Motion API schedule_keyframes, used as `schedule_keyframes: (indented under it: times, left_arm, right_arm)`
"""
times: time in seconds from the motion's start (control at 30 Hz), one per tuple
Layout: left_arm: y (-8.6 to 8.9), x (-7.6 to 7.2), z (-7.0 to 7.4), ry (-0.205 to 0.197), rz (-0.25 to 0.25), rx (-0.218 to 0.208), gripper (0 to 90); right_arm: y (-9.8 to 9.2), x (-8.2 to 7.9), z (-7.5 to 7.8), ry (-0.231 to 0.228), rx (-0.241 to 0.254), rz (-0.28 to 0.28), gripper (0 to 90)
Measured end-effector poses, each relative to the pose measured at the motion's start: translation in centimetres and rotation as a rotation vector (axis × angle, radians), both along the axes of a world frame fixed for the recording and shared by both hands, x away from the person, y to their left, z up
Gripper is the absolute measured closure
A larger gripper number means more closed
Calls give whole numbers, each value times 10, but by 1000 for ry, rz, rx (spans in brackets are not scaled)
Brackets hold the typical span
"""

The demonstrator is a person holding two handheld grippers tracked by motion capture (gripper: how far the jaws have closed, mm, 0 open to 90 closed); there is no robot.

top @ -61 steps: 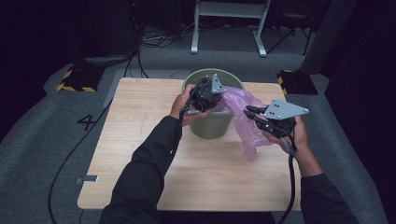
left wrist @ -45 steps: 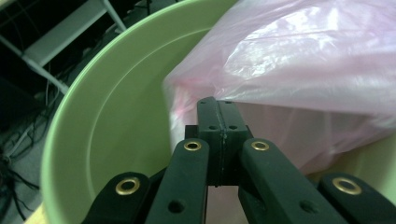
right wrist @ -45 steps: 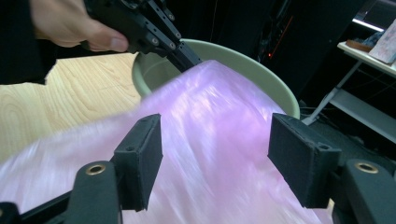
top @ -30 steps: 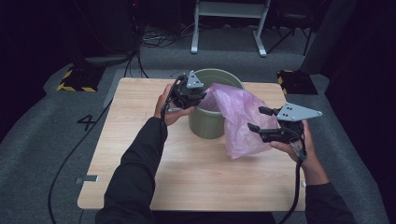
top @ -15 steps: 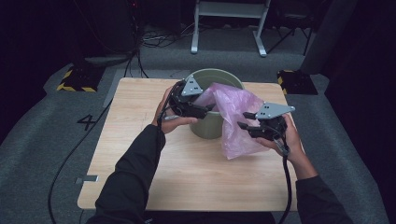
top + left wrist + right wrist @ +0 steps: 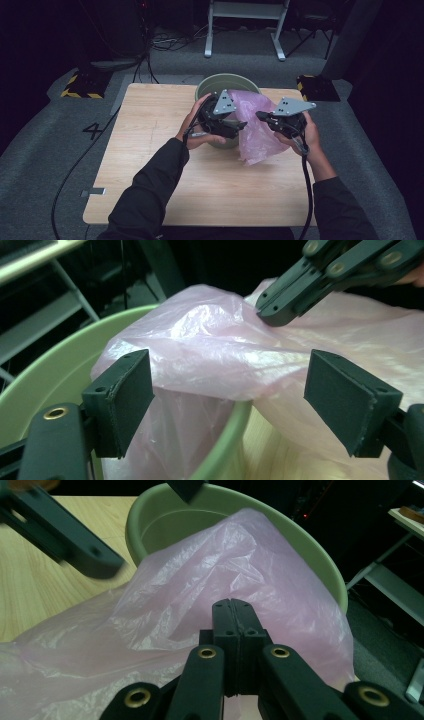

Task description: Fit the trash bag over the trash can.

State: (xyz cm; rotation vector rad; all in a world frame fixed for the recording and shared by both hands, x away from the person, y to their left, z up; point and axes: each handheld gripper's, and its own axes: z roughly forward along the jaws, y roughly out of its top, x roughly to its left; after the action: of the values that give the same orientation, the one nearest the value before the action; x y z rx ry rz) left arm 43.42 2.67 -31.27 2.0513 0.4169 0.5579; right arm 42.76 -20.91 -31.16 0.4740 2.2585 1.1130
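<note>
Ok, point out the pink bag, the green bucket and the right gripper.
pink bag [image 6: 260, 135]: high view, on the part hanging outside the bucket.
green bucket [image 6: 320, 562]: right gripper view, on its rim at the right.
right gripper [image 6: 234, 611]: right gripper view, at the tips of its closed jaws.

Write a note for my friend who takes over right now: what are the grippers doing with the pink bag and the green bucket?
Left hand-held gripper: jaws have just been opening, pads apart, pink bag between them but not pinched.
Right hand-held gripper: jaws have just closed, shut on the pink bag.
Green bucket stands at the table's far edge.
Done: the bag is draped over the bucket's rim, partly inside.
Left: probably spread the bag open and fit its edge around the rim.
</note>
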Motion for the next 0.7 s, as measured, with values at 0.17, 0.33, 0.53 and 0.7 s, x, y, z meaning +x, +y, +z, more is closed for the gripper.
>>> schedule_keyframes:
  times: [0.17, 0.33, 0.53, 0.7]
  left_arm:
    - [-9, 14, -4, 47, 26, 30, 349]
    - [-9, 23, -7, 75, 15, 38, 636]
    - [-6, 26, -5, 46, 58, 87, 889]
    - [0, 33, -7, 82, 114, 92, 893]
  right_arm:
    - [6, 5, 9, -2, -24, 31, 900]
    - [6, 6, 10, 7, -6, 32, 825]
    - [-2, -2, 13, 3, 64, 1, 441]
    - [-18, -20, 13, -24, 139, 16, 339]
